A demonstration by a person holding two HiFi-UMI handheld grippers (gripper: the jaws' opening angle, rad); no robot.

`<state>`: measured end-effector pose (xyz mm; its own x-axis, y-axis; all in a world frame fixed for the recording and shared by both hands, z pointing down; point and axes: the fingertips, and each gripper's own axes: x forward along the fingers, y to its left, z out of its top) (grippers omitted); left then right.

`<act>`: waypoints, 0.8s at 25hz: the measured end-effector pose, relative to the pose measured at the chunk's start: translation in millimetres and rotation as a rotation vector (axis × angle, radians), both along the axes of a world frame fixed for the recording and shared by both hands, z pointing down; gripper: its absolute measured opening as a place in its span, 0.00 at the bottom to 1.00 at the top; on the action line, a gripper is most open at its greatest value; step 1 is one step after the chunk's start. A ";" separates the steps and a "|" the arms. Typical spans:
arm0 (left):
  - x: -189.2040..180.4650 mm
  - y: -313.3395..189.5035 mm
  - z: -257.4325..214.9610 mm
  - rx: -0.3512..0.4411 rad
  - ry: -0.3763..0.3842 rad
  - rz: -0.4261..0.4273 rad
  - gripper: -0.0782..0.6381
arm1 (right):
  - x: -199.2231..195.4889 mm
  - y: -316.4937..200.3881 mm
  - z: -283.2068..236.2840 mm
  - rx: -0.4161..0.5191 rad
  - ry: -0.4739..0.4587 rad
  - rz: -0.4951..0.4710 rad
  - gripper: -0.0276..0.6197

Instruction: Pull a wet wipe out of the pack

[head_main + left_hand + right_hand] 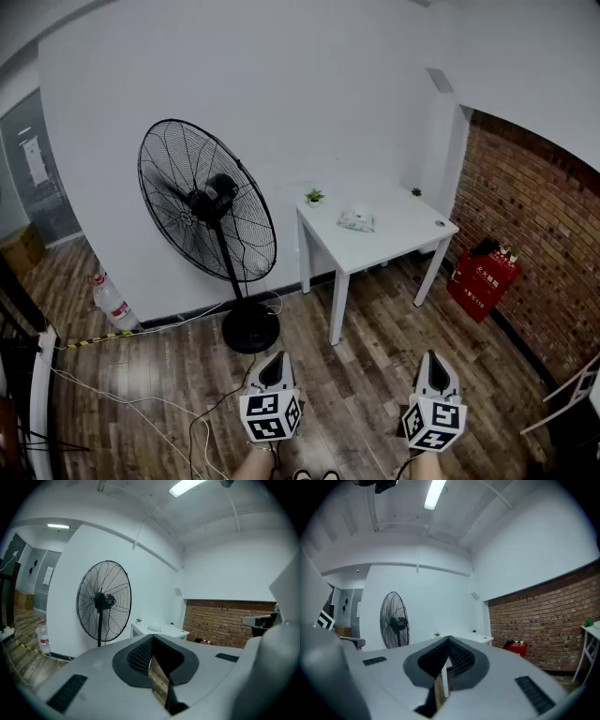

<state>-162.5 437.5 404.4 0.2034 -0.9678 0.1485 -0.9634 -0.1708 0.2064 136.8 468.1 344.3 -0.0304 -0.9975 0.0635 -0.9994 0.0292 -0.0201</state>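
The wet wipe pack lies near the middle of a small white table against the far wall. In the left gripper view the pack is a small pale shape on that table. Both grippers hang low over the wooden floor, well short of the table. The left gripper has its jaws closed tip to tip with nothing between them, as its own view confirms. The right gripper is likewise shut and empty. From the right gripper view only the table top shows.
A large black pedestal fan stands left of the table, with cables trailing over the floor. A tiny potted plant sits on the table's back corner. A red box stands by the brick wall. A water bottle stands at the left.
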 end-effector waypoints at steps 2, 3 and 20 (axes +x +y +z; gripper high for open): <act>0.7 0.8 0.8 -0.002 -0.002 0.001 0.11 | -0.2 0.7 -0.4 0.002 -0.004 0.000 0.04; 1.3 1.2 1.3 -0.003 -0.003 0.002 0.11 | -0.2 1.1 -0.7 0.005 -0.005 0.000 0.04; -6.7 0.1 -3.5 0.002 -0.027 -0.008 0.11 | -9.4 -2.9 0.1 0.031 -0.066 -0.032 0.06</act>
